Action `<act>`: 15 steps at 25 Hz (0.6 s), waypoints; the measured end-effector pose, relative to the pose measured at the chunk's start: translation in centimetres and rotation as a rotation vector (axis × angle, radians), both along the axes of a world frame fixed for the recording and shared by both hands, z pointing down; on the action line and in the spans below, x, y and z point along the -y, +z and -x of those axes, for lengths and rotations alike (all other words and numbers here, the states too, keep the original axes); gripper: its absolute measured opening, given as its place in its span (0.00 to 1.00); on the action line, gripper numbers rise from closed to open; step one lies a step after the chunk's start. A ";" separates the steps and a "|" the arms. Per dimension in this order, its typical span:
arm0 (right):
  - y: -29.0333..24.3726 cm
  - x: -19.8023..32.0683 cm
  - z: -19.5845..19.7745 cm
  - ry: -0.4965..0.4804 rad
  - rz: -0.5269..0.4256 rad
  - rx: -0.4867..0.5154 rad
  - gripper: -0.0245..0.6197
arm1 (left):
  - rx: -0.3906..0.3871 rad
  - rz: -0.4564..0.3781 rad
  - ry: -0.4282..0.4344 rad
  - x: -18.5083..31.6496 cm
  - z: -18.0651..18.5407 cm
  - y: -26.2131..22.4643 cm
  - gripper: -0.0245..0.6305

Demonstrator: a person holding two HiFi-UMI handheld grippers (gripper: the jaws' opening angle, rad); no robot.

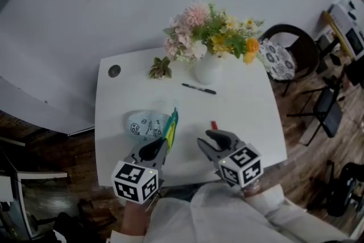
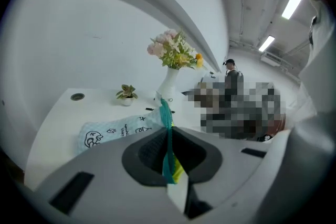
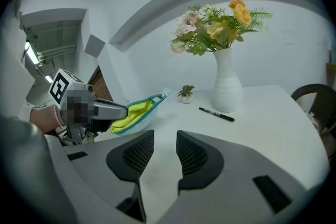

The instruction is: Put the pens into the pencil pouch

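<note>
The pencil pouch (image 1: 147, 124) is pale blue with dark doodles, a teal zipper edge and a yellow lining. My left gripper (image 1: 161, 148) is shut on its open teal edge (image 2: 167, 134) and holds that end up off the white table (image 1: 244, 116). In the right gripper view the pouch (image 3: 131, 113) hangs open from the left gripper (image 3: 102, 110). A black pen (image 1: 198, 89) lies near the vase, also seen in the right gripper view (image 3: 216, 114). My right gripper (image 1: 211, 140) is open and empty (image 3: 157, 150). A red tip (image 1: 214, 124), perhaps a pen, shows just beyond it.
A white vase of flowers (image 1: 206, 70) stands at the table's far edge, with a small potted plant (image 1: 161, 68) to its left. A round cable hole (image 1: 114, 70) sits in the far left corner. A chair (image 1: 284, 57) stands off the right corner.
</note>
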State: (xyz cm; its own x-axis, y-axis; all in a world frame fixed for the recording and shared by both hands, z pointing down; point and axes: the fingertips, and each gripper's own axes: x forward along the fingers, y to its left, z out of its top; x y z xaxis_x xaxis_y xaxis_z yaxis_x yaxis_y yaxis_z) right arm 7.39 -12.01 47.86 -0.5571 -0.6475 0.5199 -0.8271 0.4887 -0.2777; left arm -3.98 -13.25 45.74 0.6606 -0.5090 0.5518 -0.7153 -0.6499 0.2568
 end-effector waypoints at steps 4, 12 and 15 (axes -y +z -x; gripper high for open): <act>-0.6 0.4 -0.1 0.010 -0.022 0.001 0.24 | -0.091 0.002 0.001 0.2 -0.6 -1.6 0.08; -1.7 1.5 -0.3 0.033 -0.055 0.019 0.24 | -0.259 0.028 0.029 0.0 -2.8 -3.5 0.08; -2.0 1.6 -0.3 0.037 -0.061 0.024 0.24 | -0.314 0.042 0.031 0.0 -3.3 -4.3 0.08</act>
State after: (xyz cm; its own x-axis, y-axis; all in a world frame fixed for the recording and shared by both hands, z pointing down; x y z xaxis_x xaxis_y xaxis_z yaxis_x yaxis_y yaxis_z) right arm 7.74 -13.56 45.82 -0.5438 -0.6979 0.4661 -0.8385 0.4742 -0.2682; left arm -0.71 -13.22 41.44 0.8169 -0.4669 0.3388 -0.5768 -0.6543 0.4891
